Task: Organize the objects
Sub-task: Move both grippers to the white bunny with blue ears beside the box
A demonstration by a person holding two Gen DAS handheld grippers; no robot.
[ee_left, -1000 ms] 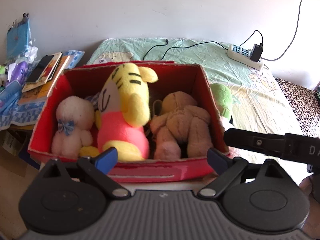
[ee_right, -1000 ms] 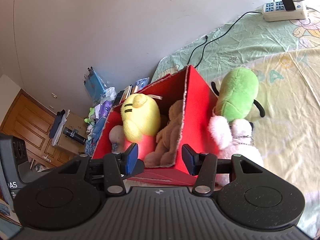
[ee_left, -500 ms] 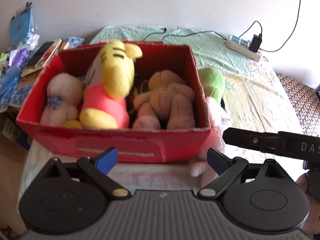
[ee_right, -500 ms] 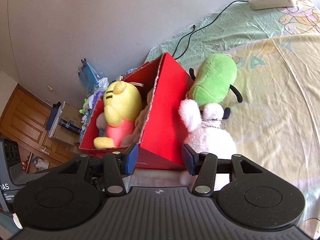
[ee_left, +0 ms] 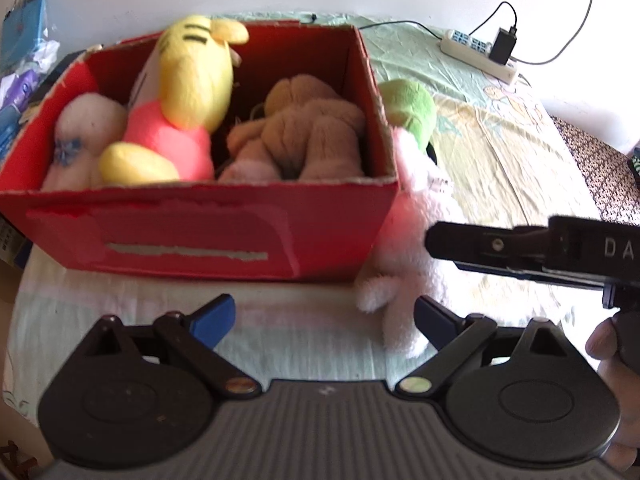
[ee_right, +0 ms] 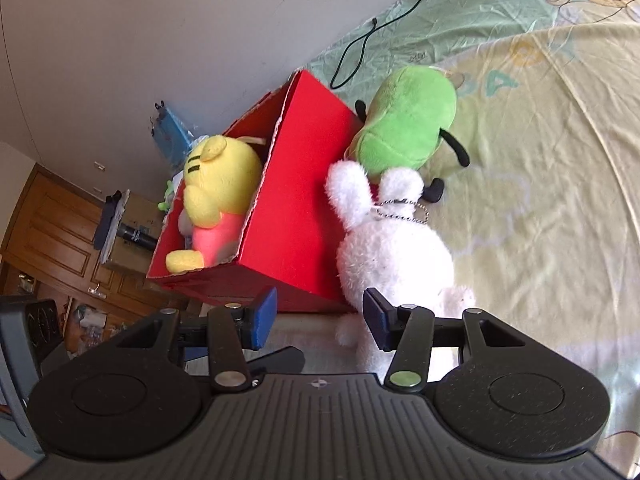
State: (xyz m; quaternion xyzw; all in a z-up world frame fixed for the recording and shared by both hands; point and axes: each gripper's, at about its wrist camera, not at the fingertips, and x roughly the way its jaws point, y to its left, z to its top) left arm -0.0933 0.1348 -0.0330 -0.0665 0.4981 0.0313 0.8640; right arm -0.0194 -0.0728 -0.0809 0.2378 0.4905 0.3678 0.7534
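A red cardboard box (ee_left: 192, 236) (ee_right: 304, 208) sits on the bed and holds a yellow tiger plush (ee_left: 188, 84) (ee_right: 218, 184), a brown plush (ee_left: 312, 136) and a pale pink plush (ee_left: 84, 132). Against the box's right side lie a white fluffy plush (ee_left: 412, 264) (ee_right: 396, 252) and, behind it, a green plush (ee_left: 412, 108) (ee_right: 408, 124). My left gripper (ee_left: 324, 320) stands open in front of the box with nothing between its fingers. My right gripper (ee_right: 318, 316) is open, its right finger beside the white plush.
A power strip (ee_left: 478, 54) with cables lies at the far end of the bedsheet (ee_right: 540, 160). Cluttered books and bags (ee_left: 20, 64) sit left of the bed. A wooden cabinet (ee_right: 52, 232) stands beyond the box. A person's hand (ee_left: 612, 364) holds the right gripper.
Both grippers have pulled back from the box toward the bed's near edge. The box now looks farther away and the white plush shows in full.
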